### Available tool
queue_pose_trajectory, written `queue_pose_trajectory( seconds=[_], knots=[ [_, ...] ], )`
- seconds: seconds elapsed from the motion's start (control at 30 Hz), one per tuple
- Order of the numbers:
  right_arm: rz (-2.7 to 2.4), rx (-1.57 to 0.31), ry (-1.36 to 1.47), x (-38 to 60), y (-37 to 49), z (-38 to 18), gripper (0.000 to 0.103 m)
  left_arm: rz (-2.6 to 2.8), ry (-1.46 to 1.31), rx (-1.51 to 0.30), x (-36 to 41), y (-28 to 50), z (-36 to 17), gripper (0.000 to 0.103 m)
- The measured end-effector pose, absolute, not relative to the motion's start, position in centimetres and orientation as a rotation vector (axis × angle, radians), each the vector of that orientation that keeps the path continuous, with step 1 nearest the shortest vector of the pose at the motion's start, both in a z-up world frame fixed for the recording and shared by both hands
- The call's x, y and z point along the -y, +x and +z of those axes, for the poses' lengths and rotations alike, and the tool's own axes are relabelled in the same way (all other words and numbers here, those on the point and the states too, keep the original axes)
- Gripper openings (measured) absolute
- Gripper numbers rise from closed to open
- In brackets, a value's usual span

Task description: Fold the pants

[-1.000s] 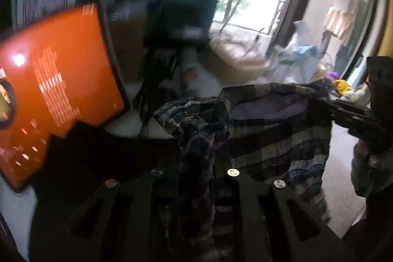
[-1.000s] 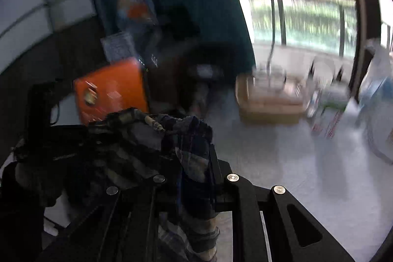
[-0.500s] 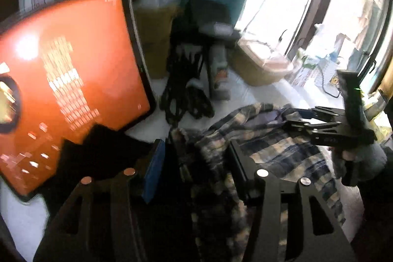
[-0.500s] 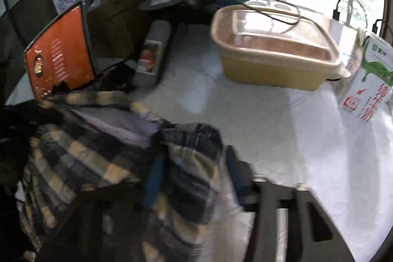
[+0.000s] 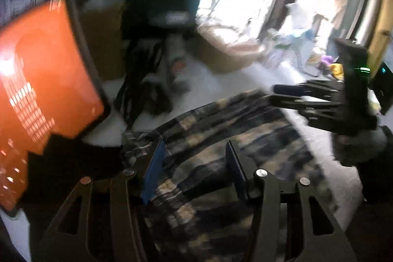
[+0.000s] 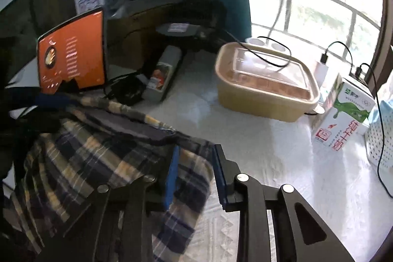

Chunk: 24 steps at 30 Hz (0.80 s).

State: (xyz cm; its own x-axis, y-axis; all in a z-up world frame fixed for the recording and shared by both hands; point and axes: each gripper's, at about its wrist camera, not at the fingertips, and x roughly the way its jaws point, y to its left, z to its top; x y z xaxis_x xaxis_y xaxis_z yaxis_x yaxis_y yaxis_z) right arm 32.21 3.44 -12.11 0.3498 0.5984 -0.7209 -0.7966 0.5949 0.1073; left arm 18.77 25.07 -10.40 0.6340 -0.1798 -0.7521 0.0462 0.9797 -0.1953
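White, lightly textured cloth covers the surface (image 6: 282,146), which is crowded along its far edge by an orange tablet screen (image 6: 72,58), a tan lidded container (image 6: 265,82) and a milk carton (image 6: 343,114) under a bright window. My plaid pants (image 6: 98,151) lie spread near the near edge, waistband end toward the far side with the grey lining showing, and the rest running back under both of my tools. From my left gripper (image 5: 194,168) I see the blue pads standing apart with plaid cloth lying slack between them, not pinched; the jaws have just been opening and sit about half wide. My right gripper (image 6: 194,176) straddles the pants' right-hand corner, where a fold of cloth humps up between the pads; its jaws have just been closing, and I judge the pads are at or near the cloth on both sides, though I cannot tell for sure that they are pinching it. In the left view the right gripper (image 5: 285,95) reaches in over the far right part of the cloth. What the coming move turns on, as I read it, is that the pants' long axis runs from the far side back toward me, with each gripper at one side of the same end, so both are equally placed to carry that end over the rest.
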Motion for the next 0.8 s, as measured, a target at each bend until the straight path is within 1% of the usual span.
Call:
queue_pose_trajectory(
  seconds=[0.1, 0.2, 0.3, 0.4, 0.53, 0.73, 0.8],
  knots=[
    [0.945, -0.840, -0.311, -4.2, 32.2, -13.4, 0.029, -0.136, -0.208, -0.870, -26.4, 19.5, -11.0, 0.051],
    [0.939, -0.887, -0.292, -4.7, 33.3, -15.1, 0.029, -0.133, -0.184, -0.876, -26.6, 20.2, -11.2, 0.051],
    [0.940, -0.897, -0.262, -4.7, 34.1, -15.5, 0.029, -0.131, -0.178, -0.882, -26.6, 20.2, -11.4, 0.051],
    [0.921, -0.890, -0.261, -4.4, 34.1, -15.1, 0.029, -0.117, -0.187, -0.882, -26.7, 20.0, -10.5, 0.051],
    [0.875, -0.876, -0.246, -3.0, 33.9, -14.1, 0.029, -0.055, -0.150, -0.788, -26.1, 18.1, -7.8, 0.051],
    [0.843, -0.854, -0.231, -0.5, 32.2, -12.4, 0.030, -0.007, -0.132, -0.722, -24.6, 15.4, -5.8, 0.052],
    [0.837, -0.844, -0.232, 0.4, 31.3, -11.9, 0.030, 0.006, -0.121, -0.707, -23.6, 14.3, -5.5, 0.054]
  ],
)
